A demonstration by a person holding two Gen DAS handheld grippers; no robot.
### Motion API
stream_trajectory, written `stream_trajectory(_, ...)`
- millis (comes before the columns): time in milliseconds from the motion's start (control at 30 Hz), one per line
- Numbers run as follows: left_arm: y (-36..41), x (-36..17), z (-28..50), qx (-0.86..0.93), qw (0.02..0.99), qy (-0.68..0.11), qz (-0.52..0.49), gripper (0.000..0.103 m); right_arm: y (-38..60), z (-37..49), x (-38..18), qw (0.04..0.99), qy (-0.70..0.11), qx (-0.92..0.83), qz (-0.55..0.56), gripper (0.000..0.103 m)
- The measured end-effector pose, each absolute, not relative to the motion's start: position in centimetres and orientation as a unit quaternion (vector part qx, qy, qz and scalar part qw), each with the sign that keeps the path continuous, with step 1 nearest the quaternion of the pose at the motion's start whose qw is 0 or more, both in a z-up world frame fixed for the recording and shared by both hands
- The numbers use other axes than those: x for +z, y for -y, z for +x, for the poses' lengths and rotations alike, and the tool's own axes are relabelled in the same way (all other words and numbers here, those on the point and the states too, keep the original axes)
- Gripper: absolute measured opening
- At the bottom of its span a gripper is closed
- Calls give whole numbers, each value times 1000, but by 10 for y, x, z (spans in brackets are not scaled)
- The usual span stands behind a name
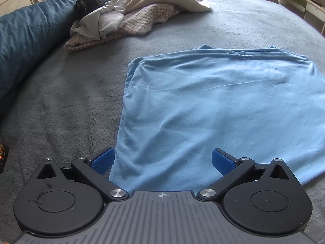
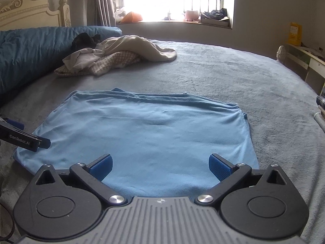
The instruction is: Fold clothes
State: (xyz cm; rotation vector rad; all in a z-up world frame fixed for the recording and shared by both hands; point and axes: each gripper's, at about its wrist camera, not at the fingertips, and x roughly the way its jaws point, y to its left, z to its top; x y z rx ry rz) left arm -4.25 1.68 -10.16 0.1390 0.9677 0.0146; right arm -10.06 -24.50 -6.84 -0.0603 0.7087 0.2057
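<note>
A light blue shirt (image 1: 219,109) lies folded into a rough rectangle on the grey bed (image 1: 61,101). My left gripper (image 1: 162,160) is open over its near left corner, blue pads wide apart, nothing between them. In the right wrist view the same blue shirt (image 2: 146,130) spreads ahead, and my right gripper (image 2: 160,163) is open above its near edge, holding nothing. The left gripper (image 2: 26,140) shows at the left edge of that view, beside the shirt's left side.
A pile of unfolded clothes (image 1: 126,18) in beige, white and checked fabric lies at the far left, with a black garment (image 1: 87,2) behind it. A dark blue duvet (image 1: 26,32) runs along the left. A window sill (image 2: 174,22) and shelving (image 2: 304,59) stand beyond the bed.
</note>
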Motion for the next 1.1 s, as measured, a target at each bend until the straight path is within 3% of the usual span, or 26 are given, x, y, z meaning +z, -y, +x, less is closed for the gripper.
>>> stream_trajectory(167,-17,-104,-43,7,881,-468,68,103,249,-98,-72,929,-360,89,-21,97)
stream_trajectory(300,-17,-105,-44,-2,881,-468,64,103,252,-97,-75,926,-368,81,-14,85)
stream_trajectory(1100,-21,-109,-53,-49,894,-440,62,102,240,-99,-84,921,-378,96,-24,61)
